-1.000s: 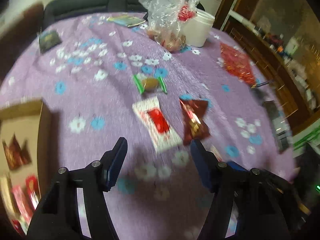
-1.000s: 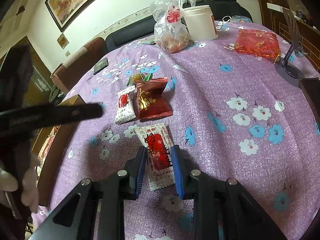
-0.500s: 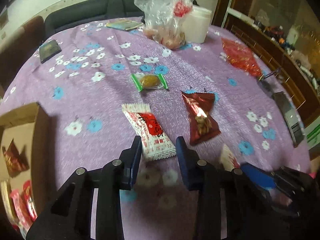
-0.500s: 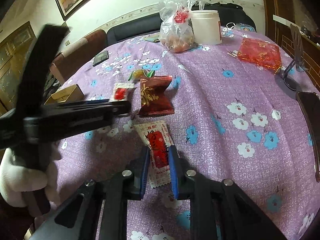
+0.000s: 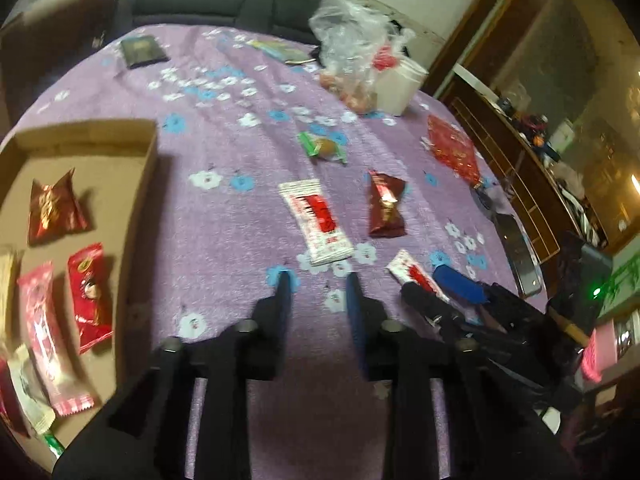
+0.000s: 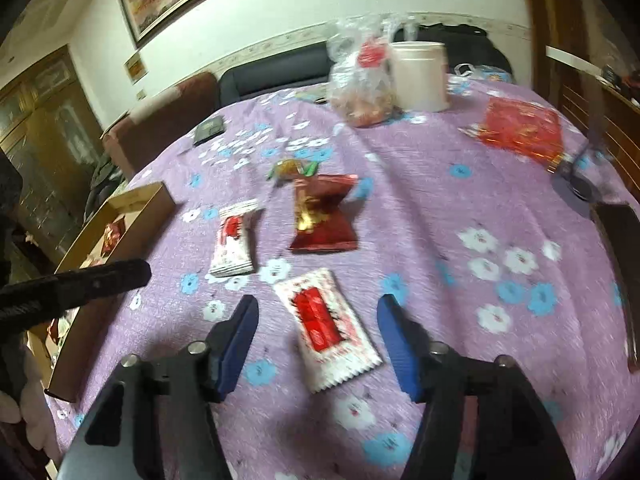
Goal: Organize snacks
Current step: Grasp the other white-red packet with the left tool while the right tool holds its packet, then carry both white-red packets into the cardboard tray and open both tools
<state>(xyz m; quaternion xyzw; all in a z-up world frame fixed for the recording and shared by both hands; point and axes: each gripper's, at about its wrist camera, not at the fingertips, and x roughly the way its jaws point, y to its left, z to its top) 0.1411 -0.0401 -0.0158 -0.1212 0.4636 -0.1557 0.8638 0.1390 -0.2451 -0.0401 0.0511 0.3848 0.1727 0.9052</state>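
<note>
My right gripper (image 6: pixel 318 328) is open, its blue fingers either side of a white-and-red snack packet (image 6: pixel 326 326) lying flat on the purple cloth. My left gripper (image 5: pixel 318 284) is partly open and empty, just short of a second white-and-red packet (image 5: pixel 316 220). A dark red wrapper (image 5: pixel 386 204) and a green-ended candy (image 5: pixel 324 146) lie beyond. The cardboard box (image 5: pixel 120 128) at the left holds several snacks. The same box shows in the right wrist view (image 6: pixel 138 200).
A clear plastic bag of snacks (image 6: pixel 360 80) and a white tub (image 6: pixel 420 74) stand at the far side. A red foil bag (image 6: pixel 520 130) and a phone stand (image 6: pixel 576 184) sit at the right. A dark wallet (image 5: pixel 142 50) lies far left.
My right gripper has opened, letting go of the white-and-red packet. My left gripper has drawn back and turned left, so the box fills more of its view.
</note>
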